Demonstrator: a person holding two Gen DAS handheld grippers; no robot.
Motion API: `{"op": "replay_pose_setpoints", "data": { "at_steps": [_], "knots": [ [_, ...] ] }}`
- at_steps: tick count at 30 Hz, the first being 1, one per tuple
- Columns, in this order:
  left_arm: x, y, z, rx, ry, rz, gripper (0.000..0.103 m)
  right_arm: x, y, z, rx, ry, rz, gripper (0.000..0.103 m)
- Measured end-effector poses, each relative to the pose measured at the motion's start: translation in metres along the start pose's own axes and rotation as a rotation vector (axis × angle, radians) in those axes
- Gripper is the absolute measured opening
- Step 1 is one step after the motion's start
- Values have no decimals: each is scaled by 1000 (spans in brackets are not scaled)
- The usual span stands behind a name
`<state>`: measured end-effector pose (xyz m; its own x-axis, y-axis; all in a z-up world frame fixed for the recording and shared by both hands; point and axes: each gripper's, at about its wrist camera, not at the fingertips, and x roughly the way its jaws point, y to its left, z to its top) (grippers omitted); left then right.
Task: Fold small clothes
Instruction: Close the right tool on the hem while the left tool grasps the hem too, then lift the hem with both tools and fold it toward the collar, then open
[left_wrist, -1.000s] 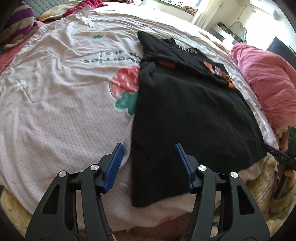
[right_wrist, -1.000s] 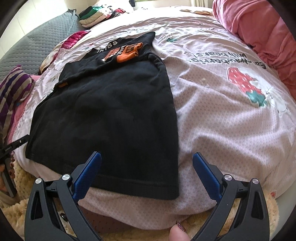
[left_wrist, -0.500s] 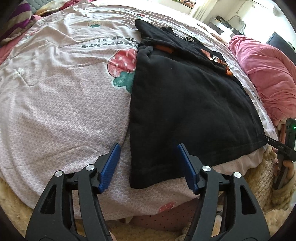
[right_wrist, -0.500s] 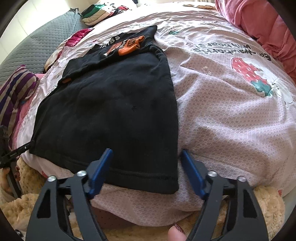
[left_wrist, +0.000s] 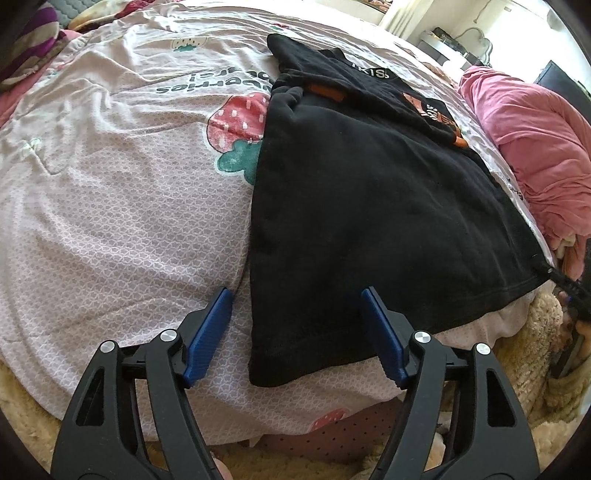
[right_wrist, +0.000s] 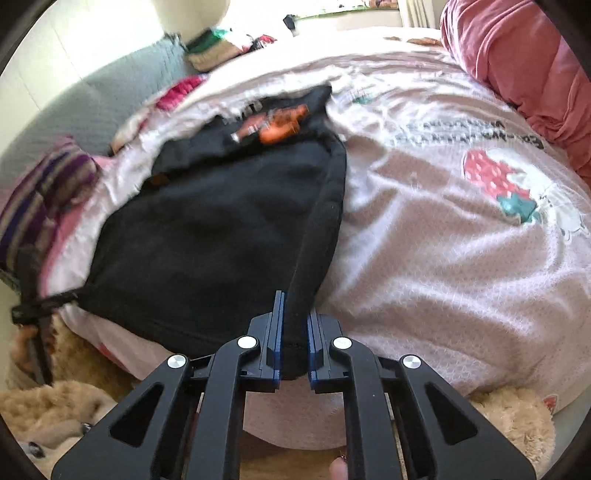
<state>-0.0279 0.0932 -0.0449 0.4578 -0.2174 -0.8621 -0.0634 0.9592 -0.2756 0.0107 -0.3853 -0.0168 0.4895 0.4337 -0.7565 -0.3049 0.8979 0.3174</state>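
A black T-shirt (left_wrist: 369, 206) with an orange print lies flat on the pink strawberry bed cover (left_wrist: 110, 184), its hem towards me. My left gripper (left_wrist: 295, 295) hangs over the shirt's near left hem corner. Its jaws are opening, with that corner between the blue pads (left_wrist: 210, 328) and untouched by them. In the right wrist view, my right gripper (right_wrist: 294, 310) is shut on the other hem corner of the T-shirt (right_wrist: 207, 236). That edge is raised into a taut ridge running away from the pads.
A bunched pink blanket (right_wrist: 517, 74) lies along the bed's right side. At the left are a striped pillow (right_wrist: 44, 192) and a grey quilted headboard (right_wrist: 110, 103). Folded clothes (right_wrist: 210, 48) sit far back. A beige fluffy rug (right_wrist: 55, 406) lies below the bed edge.
My right gripper went from wide open to shut on the shirt's hem corner and lifted it a little. My left gripper's jaws widened and came closer over the other corner.
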Motion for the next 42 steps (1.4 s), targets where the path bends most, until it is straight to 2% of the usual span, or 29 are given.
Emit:
{"op": "replay_pose_setpoints", "data": {
  "at_steps": [4, 6, 10, 16, 18, 21, 29, 34, 42],
  "knots": [
    [1, -6, 2, 14, -9, 19, 63, -13, 2, 7, -2, -56, 24, 9],
    [0, -7, 2, 20, -9, 22, 55, -18, 1, 11, 7, -78, 39, 9],
    [-1, -9, 2, 19, -11, 27, 48, -26, -2, 19, 23, -120, 55, 9],
    [-4, -13, 3, 26, -9, 31, 27, -30, -2, 29, 31, -160, 62, 9],
    [-5, -11, 4, 12, -12, 37, 12, -31, -1, 32, 32, -169, 65, 9],
    [-12, -8, 5, -5, -36, 32, 3, -32, 0, 35, 28, -180, 62, 9],
    [-37, -15, 13, -1, -113, -12, 3, -32, 0, 40, 31, -199, 48, 9],
    [-55, -13, 32, -8, -182, -34, 3, -35, -1, 48, 33, -221, 42, 9],
    [-67, -1, 64, -63, -267, -54, 3, -42, 0, 76, 39, -322, 45, 9]
  ]
}}
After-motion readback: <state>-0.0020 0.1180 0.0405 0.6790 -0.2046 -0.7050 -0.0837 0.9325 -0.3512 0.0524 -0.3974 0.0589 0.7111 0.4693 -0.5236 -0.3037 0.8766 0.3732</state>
